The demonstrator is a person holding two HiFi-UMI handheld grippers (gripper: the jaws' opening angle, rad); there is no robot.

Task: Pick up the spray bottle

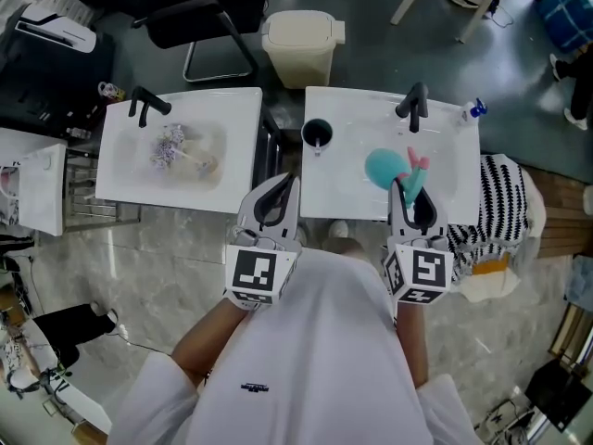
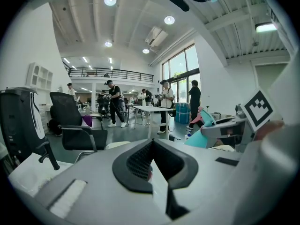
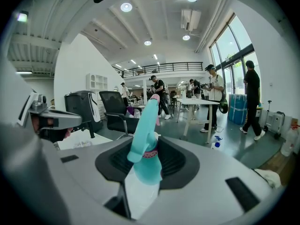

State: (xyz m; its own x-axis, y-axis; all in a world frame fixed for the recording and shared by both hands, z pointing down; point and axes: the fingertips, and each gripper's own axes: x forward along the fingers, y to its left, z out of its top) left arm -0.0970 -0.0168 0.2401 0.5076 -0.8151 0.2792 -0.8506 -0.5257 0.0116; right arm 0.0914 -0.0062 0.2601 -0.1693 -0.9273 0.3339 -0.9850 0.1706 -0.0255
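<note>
your right gripper point(image 1: 413, 202) pinches the teal bottle point(image 1: 382, 167) at its neck over the right sink point(image 1: 459, 151); your left gripper point(image 1: 278, 196) has jaws pressed together, empty.

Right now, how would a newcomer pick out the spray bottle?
Of the two white basins, look at the right basin. Over it, the spray bottle is clamped in the right gripper. It alone is teal with pink trim; the cup at the basin's left edge is black.
</note>
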